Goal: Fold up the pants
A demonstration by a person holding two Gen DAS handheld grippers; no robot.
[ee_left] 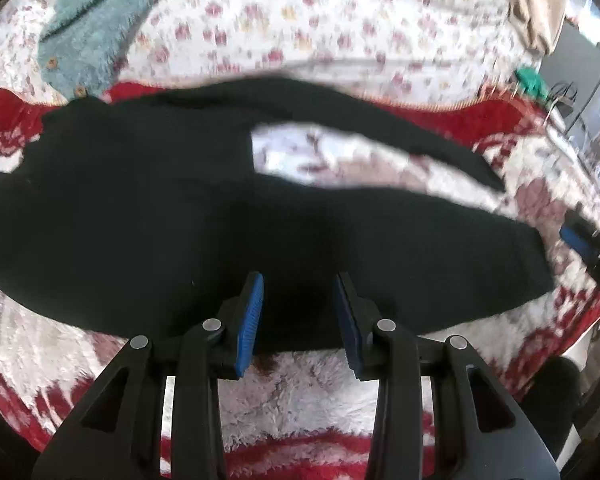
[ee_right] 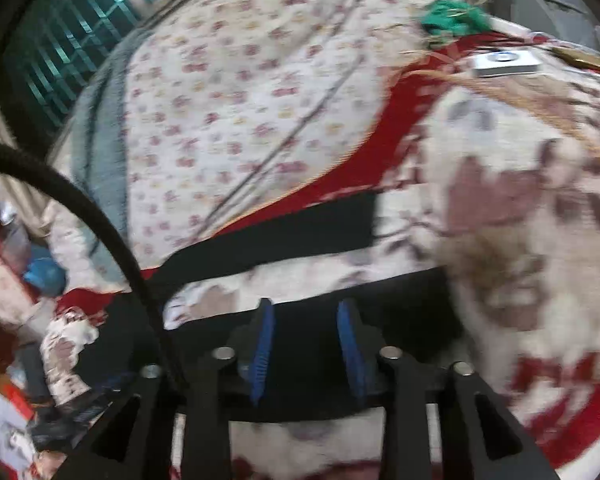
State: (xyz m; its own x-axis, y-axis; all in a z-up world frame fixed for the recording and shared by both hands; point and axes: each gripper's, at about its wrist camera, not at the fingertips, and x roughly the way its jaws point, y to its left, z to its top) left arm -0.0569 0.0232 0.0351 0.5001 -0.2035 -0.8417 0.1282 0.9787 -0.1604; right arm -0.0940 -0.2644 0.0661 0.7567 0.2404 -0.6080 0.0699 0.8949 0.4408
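I see one pair of black fabric pants [ee_left: 140, 200] spread flat on a fluffy white blanket with red and mauve floral pattern [ee_left: 300, 392]. In the left wrist view their long axis runs side to side: the wide waist part lies to the left, and the two legs point right, splitting in a narrow V with blanket showing between them. In the right wrist view the same pants [ee_right: 284, 232] run from lower left to right, the far leg ending in a straight hem, the near leg passing under my fingers.

My left gripper [ee_left: 300, 304] hovers over the near leg, its two blue-padded fingers [ee_left: 252, 312] apart with nothing pinched between them. My right gripper [ee_right: 306, 332] also stands parted above the near leg's cloth; I see no fabric clamped in it.

Beyond the blanket lies a white quilt printed with small pink flowers [ee_left: 320, 32], carrying one fuzzy teal garment with wooden buttons [ee_left: 88, 28]. A green bundle [ee_right: 452, 16] and one flat silver box [ee_right: 504, 62] sit at the far edge. A barred window [ee_right: 68, 48] shows behind; a black cable [ee_right: 80, 208] arcs across the right view.
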